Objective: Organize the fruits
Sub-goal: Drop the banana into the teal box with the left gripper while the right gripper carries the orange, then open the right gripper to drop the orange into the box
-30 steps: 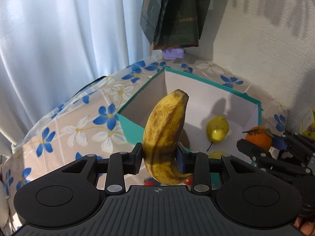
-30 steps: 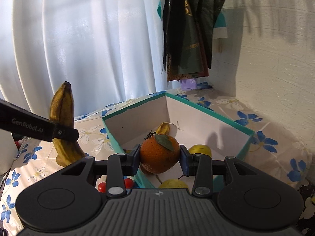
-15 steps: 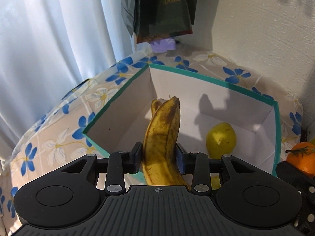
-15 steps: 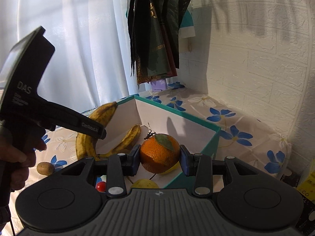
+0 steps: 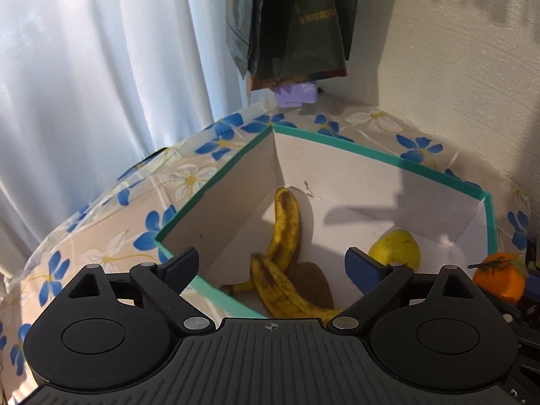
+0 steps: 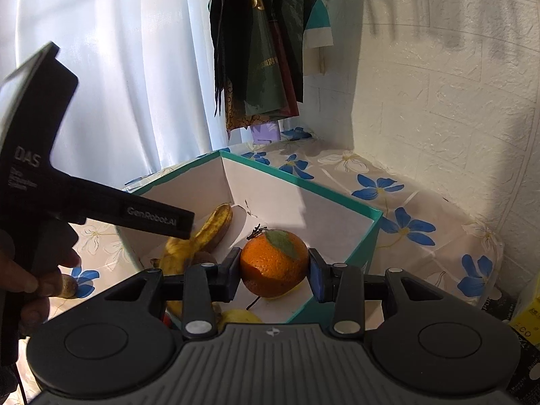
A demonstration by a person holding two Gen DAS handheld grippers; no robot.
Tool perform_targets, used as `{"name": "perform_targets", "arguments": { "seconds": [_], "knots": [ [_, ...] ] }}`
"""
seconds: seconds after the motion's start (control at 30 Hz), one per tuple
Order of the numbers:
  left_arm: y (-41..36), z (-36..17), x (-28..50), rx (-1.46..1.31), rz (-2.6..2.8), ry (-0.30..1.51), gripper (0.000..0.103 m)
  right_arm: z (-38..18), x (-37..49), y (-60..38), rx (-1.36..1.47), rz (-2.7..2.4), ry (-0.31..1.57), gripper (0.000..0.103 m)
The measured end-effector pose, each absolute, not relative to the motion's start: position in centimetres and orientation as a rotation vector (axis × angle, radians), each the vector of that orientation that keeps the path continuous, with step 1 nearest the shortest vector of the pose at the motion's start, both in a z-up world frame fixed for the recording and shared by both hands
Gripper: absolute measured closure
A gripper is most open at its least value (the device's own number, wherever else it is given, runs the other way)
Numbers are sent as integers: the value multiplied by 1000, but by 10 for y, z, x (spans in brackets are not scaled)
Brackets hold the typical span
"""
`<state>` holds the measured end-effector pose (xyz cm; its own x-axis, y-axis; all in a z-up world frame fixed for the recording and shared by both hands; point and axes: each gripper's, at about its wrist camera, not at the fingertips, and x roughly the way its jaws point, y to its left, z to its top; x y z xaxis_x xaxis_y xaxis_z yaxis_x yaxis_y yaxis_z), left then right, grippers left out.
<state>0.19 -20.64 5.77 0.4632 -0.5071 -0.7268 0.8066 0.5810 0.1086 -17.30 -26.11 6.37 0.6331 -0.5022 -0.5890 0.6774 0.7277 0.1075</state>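
Above the teal-rimmed box (image 5: pixel 378 155), our left hand-held gripper (image 5: pixel 271 263) has just spread wide, nothing between its jaws; 2 bananas (image 5: pixel 287 233) lie inside beside a pear (image 5: pixel 396 248). Rightward, our right hand-held gripper (image 6: pixel 275 268) clamps an orange (image 6: pixel 273 263).

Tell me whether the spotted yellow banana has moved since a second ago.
Yes. The spotted yellow banana has gone from between the left gripper jaws, which have just been opening, down onto the floor of the teal-rimmed white box, beside another banana.
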Motion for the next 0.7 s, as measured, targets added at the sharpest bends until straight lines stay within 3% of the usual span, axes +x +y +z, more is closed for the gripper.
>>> {"name": "perform_targets", "arguments": {
  "seconds": [0.7],
  "knots": [
    [-129, 68, 20, 376, -600, 756, 2, 19, -122, -270, 243, -617, 699, 63]
  ]
}}
